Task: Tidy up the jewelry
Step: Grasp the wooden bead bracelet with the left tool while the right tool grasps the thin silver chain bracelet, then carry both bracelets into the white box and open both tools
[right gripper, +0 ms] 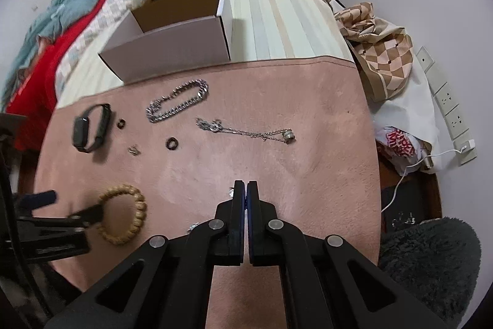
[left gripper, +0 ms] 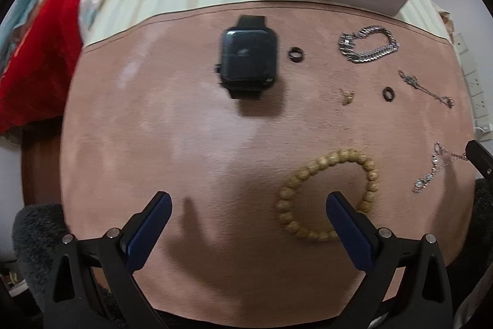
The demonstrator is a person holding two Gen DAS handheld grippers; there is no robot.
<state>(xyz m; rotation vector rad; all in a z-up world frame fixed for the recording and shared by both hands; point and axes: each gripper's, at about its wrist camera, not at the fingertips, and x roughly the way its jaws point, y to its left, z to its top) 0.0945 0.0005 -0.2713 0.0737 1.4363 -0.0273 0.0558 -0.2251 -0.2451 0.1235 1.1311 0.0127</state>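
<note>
Jewelry lies on a pink mat. My left gripper is open just above the mat, its right finger over the wooden bead bracelet. Beyond lie a black smartwatch, two dark rings, a small gold piece, a chunky silver chain and a thin necklace. My right gripper is shut on a thin pink-silver chain bracelet, whose ends show beside the fingers. An open white box stands behind the mat.
The mat lies on a striped mattress. Red and teal bedding is piled at left. Checkered cloth, bags and a wall power strip are at right. A dark fuzzy cushion is near right.
</note>
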